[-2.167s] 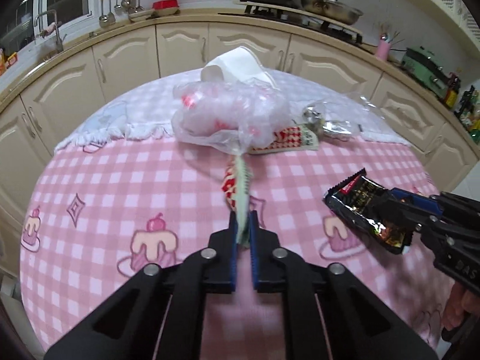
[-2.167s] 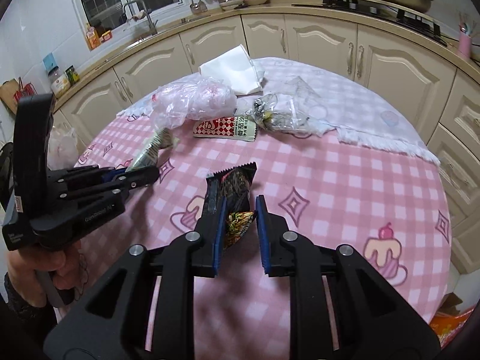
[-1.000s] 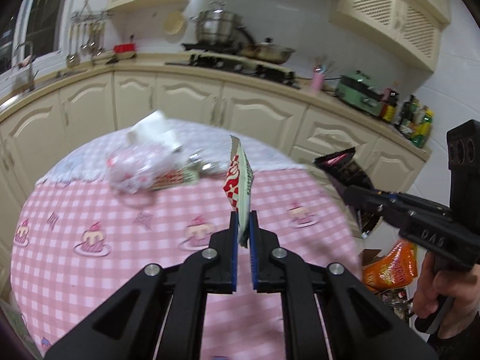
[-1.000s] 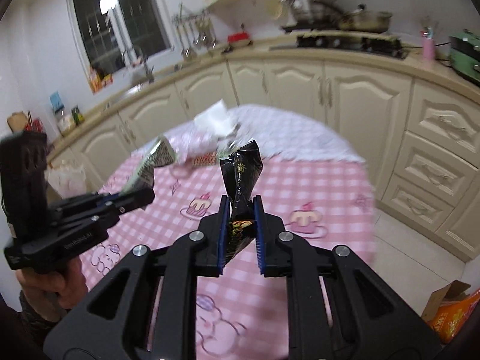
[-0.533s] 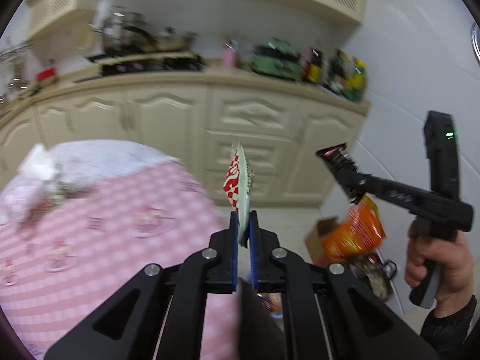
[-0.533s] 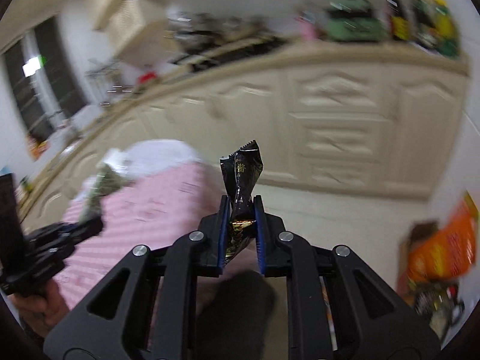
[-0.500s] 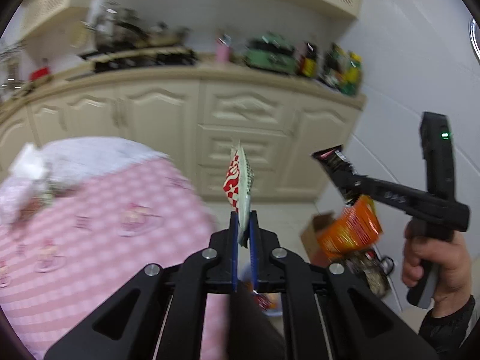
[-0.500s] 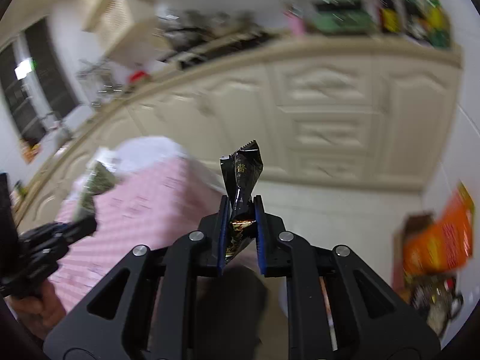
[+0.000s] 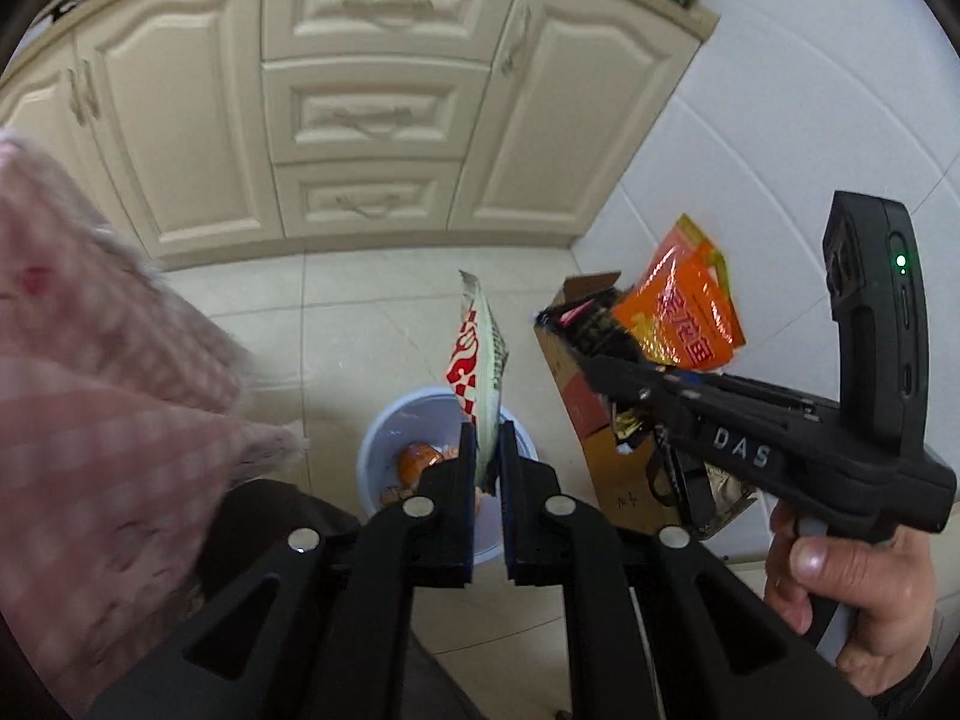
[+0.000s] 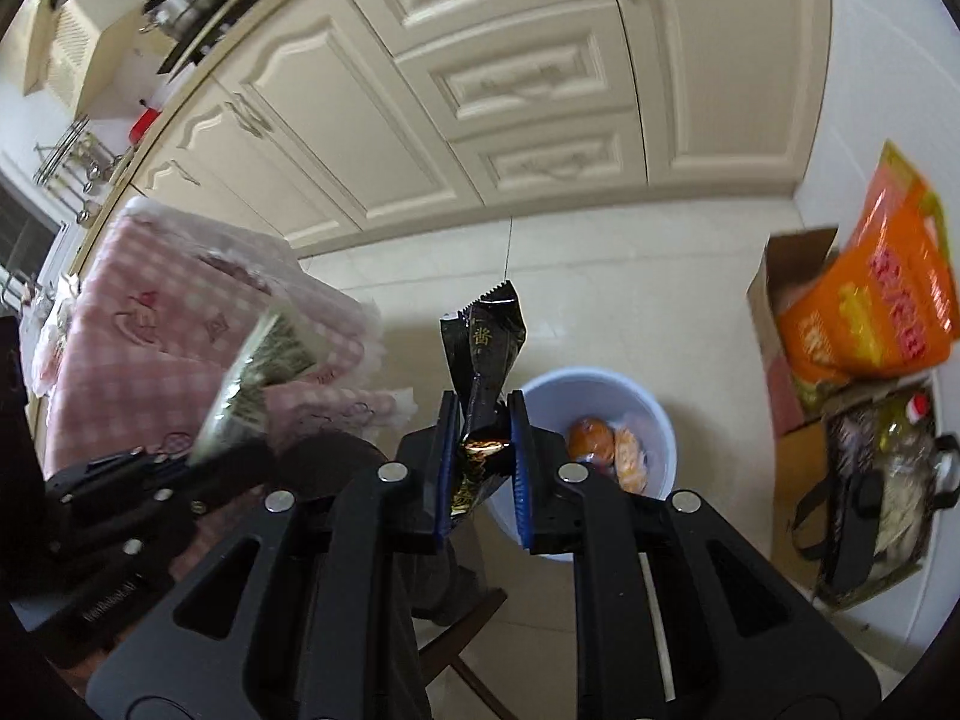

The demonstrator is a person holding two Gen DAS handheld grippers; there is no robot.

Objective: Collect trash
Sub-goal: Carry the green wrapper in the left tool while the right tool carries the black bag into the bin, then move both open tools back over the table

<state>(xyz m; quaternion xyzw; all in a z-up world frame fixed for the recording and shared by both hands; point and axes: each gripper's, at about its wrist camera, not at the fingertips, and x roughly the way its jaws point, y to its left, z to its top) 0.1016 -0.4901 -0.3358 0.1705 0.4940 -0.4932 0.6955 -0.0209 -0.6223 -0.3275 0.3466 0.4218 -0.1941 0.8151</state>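
Observation:
My left gripper (image 9: 483, 450) is shut on a red-and-white checked wrapper (image 9: 477, 354) and holds it above a pale blue bin (image 9: 375, 450) on the floor. The bin holds orange scraps (image 9: 414, 462). My right gripper (image 10: 483, 420) is shut on a black snack wrapper (image 10: 489, 342), just left of the same bin (image 10: 654, 414). The right gripper also shows in the left wrist view (image 9: 600, 369), to the right of the bin. The left gripper with its wrapper (image 10: 258, 378) shows at the left of the right wrist view.
The pink checked tablecloth's edge (image 9: 120, 372) hangs at the left. A cardboard box (image 9: 591, 420) with an orange bag (image 9: 690, 306) stands right of the bin by the white wall. Cream cabinets (image 9: 360, 108) line the back. A dark stool (image 10: 444, 588) stands below the grippers.
Both grippers have swung away from the table and tilted down toward the floor. The blue bin has come into view beneath them. Both wrappers remain gripped.

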